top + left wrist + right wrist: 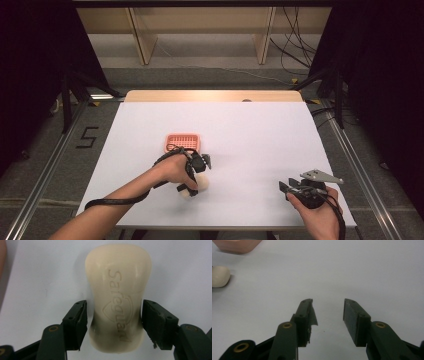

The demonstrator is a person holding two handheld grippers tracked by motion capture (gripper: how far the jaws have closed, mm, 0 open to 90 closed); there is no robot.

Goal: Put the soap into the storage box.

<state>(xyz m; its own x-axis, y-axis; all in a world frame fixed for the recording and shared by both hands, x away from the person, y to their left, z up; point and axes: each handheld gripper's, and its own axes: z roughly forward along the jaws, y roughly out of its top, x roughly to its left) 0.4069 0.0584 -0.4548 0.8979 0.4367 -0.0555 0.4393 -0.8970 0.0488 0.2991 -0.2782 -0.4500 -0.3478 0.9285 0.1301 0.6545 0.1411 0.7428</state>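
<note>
A cream bar of soap [118, 295] with raised lettering lies flat on the white table; it also shows as a pale lump [202, 183] under the person's left hand and at far left in the right gripper view [219, 276]. My left gripper [114, 312] [189, 188] points down over it, jaws open on either side of the bar's narrow waist, the right pad against it, the left a sliver off. My right gripper [288, 188] [328, 307] hovers open near the table's front right, nothing between its jaws.
A small pink slatted basket [183, 141] [237, 245] sits just beyond the soap, mid-table. The white table top [260, 135] spreads wide around both hands. Wooden shelving and cables stand behind the far edge.
</note>
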